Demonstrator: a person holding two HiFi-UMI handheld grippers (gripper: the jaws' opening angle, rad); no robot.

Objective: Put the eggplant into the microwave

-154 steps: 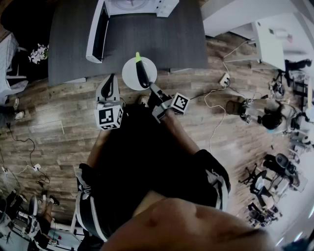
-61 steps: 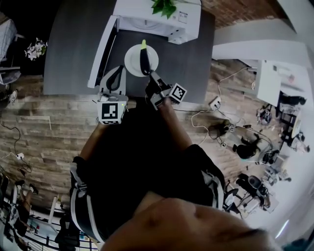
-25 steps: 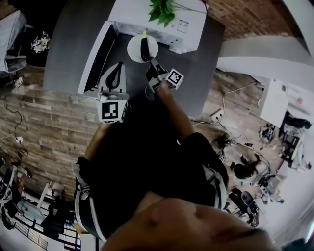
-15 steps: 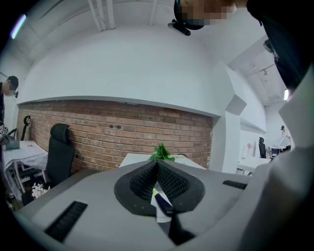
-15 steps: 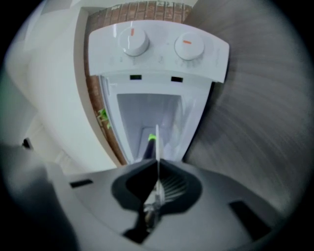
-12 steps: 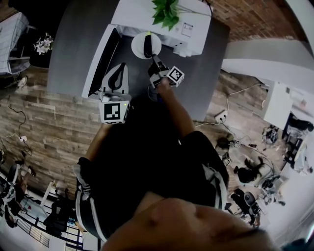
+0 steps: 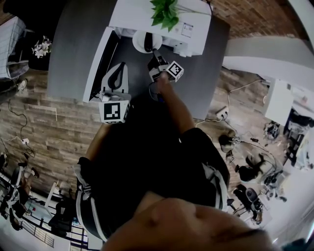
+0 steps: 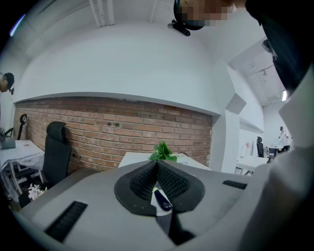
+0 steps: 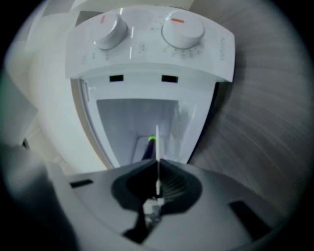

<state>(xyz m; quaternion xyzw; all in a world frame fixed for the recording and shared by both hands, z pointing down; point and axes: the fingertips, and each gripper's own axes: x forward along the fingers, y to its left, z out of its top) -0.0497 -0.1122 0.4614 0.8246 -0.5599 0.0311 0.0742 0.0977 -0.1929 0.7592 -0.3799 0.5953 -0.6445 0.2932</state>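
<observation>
A dark purple eggplant (image 7: 148, 43) with a green tip lies on a white plate (image 7: 138, 41). My right gripper (image 7: 154, 54) is shut on the plate's near rim and holds it at the mouth of the white microwave (image 7: 147, 12). In the right gripper view the plate (image 9: 157, 147) shows edge-on between the jaws of the right gripper (image 9: 157, 166). There the eggplant (image 9: 149, 146) reaches into the open cavity (image 9: 132, 122). My left gripper (image 7: 117, 72) is shut on nothing, beside the open door (image 7: 98, 61). In the left gripper view the eggplant (image 8: 162, 200) shows below the left gripper (image 8: 157, 164).
The microwave stands on a dark grey table (image 7: 73, 44), with two knobs (image 9: 182, 29) on its panel and a green plant (image 7: 164, 12) on top. A brick wall (image 8: 108, 132) and an office chair (image 8: 56, 157) stand behind. Cables (image 7: 216, 115) lie on the wooden floor.
The right gripper has carried the plate with the eggplant forward from over the table to the microwave's opening. The left gripper has stayed shut beside the door.
</observation>
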